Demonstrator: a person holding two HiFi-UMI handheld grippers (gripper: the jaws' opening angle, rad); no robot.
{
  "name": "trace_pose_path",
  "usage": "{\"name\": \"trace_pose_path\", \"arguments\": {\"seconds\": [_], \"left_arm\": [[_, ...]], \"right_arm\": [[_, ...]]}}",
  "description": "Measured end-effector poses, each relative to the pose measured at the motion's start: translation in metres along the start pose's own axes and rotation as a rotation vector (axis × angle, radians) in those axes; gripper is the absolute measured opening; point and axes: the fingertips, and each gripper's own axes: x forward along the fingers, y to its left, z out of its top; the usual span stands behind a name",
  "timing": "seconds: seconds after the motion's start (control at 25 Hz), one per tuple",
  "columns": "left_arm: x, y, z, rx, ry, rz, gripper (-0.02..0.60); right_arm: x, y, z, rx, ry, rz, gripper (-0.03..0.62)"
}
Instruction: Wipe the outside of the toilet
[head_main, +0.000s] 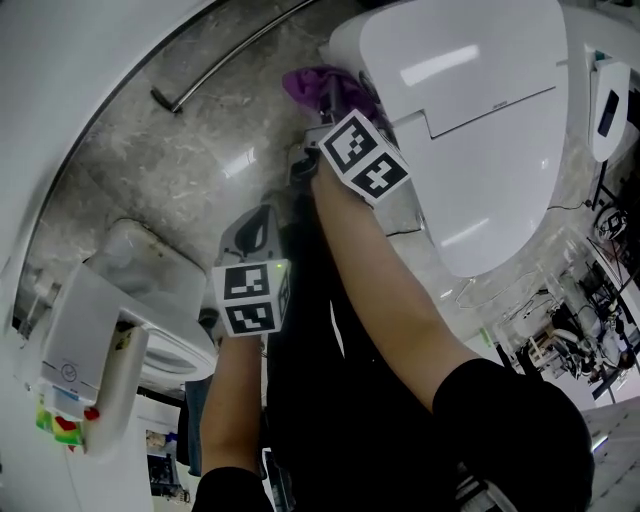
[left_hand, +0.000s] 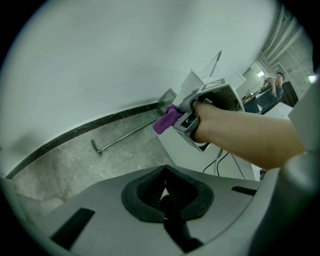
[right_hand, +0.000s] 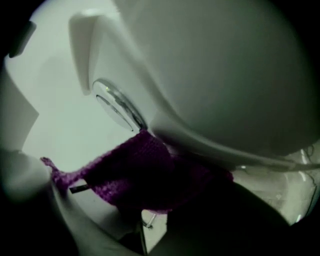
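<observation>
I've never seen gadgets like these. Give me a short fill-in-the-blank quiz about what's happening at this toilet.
1. The right gripper is shut on a cloth coloured ____.
2. The cloth lies against the toilet, whose colour is ____.
3. The left gripper, its jaws together, holds ____.

Missing words: purple; white; nothing.

A purple knitted cloth (right_hand: 145, 172) shows against the glossy white ceramic toilet (head_main: 470, 120). The mottled grey stone-patterned floor (head_main: 190, 170) has pale veins. The grey left tool (left_hand: 165, 192) has black ribbed pads (left_hand: 148, 192), and its cube (head_main: 250, 298) bears black-and-white square markers.
</observation>
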Motion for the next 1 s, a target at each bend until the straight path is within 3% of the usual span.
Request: {"name": "trace_pose_path", "arguments": {"seconds": [0.28,0.48,0.76,1.0], "left_arm": [[-0.002,0.009,0.003,-0.052,-0.012,0.022,0.009],[-0.031,0.024,0.018,-0.091,-0.098,0.061,0.009],[-0.093,0.024,0.042,-0.124,-0.248,0.116,0.009],[-0.162,-0.026,0.069,-0.073,-0.364,0.092,0.009]], "right_arm": [[0.019,0.031,0.005,-0.089,-0.049,0.091,0.066],[-0.011,0.062,0.011,-0.116,-0.066,0.173,0.066],[-0.108,0.086,0.035,-0.219,-0.11,0.246,0.066],[-0.223,0.095,0.097,-0.352,-0.196,0.229,0.066]]}}
